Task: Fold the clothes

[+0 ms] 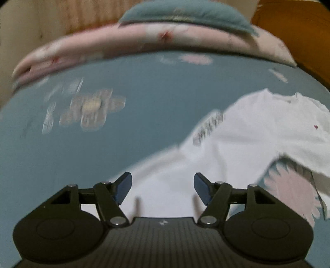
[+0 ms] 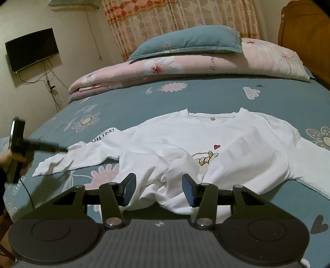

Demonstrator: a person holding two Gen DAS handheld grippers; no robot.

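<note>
A white T-shirt (image 2: 237,140) is being shown spread across a teal flowered bed sheet (image 2: 206,96), its collar lying toward the far bedding and its rumpled hem bunched toward the near edge of the bed. One sleeve, printed with black lettering, is being stretched out flat to the left, with open sheet lying beyond its tip. The right claw (image 2: 159,190) is being held above the bunched hem with its blue pads parted; cloth is seen between them, but no pad is seen pressing on it. The left claw (image 1: 163,188) is being held open over the white cloth near that sleeve, nothing being gripped; its view is blurred. In the right wrist view the left claw is seen as a dark blurred shape at the left edge, held by a hand (image 2: 12,160), just beside the sleeve tip. Broad bare sheet is lying left of and beyond the shirt. Farther back, a folded pink floral quilt (image 2: 185,66) is being crossed by a teal pillow (image 2: 185,43), closing off the far side. A wooden headboard (image 2: 305,26) is bounding the right, and a dark wall screen (image 2: 32,49) and patterned curtains (image 2: 175,18) are standing behind.
</note>
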